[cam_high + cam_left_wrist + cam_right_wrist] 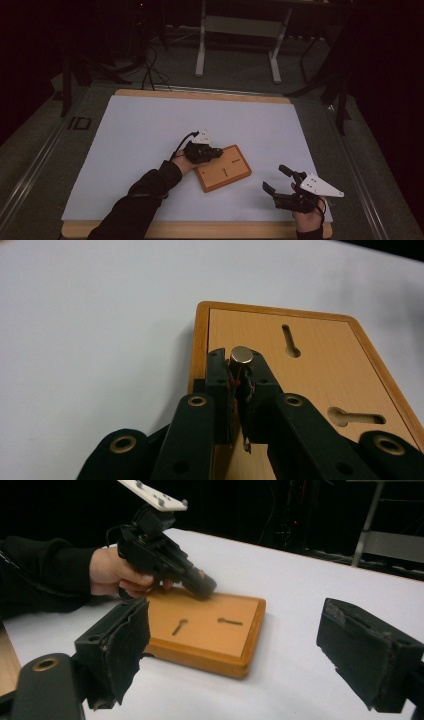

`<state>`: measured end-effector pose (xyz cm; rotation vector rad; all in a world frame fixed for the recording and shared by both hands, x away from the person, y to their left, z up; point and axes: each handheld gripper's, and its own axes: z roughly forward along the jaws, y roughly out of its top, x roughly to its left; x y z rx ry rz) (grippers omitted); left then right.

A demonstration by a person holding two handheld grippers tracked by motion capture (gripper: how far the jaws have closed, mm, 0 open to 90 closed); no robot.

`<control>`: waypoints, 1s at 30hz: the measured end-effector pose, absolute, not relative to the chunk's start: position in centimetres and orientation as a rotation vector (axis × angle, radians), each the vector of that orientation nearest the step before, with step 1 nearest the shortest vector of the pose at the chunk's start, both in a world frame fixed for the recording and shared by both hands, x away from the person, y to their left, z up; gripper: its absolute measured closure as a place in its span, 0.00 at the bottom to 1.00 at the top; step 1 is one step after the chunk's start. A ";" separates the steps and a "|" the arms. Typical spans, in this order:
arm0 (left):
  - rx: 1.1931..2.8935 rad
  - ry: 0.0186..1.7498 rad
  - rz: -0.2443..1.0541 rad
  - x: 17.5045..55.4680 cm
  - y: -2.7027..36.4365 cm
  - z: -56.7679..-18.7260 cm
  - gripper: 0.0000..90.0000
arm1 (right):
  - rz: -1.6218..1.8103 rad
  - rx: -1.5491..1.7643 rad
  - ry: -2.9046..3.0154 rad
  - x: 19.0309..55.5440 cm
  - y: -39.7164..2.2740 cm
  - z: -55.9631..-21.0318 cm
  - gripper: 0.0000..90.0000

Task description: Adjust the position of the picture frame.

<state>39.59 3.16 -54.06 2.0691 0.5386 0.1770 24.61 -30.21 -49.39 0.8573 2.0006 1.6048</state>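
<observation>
A flat wooden block [223,169] with two keyhole-shaped slots lies on the white board [150,130]. My left gripper [240,366] is shut on a small metal cylinder [241,355], which stands up between the jaw tips just over the block's [310,375] near left corner. From above, the left gripper [218,151] points down at the block's far left edge. In the right gripper view it [202,586] hovers low over the block [210,622]. My right gripper [276,178] stands open right of the block, with nothing between its pads [120,645].
The white board covers most of a wooden tabletop [200,231]. Table legs [201,45] and cables [150,70] stand on the dark floor beyond the far edge. The two slots [291,342] [355,417] are cut into the block's top face.
</observation>
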 end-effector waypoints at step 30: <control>1.996 0.582 0.193 34.8 9.5 -49.5 0.63 | 1.583 0.821 2.056 26.4 -27.4 -47.3 0.14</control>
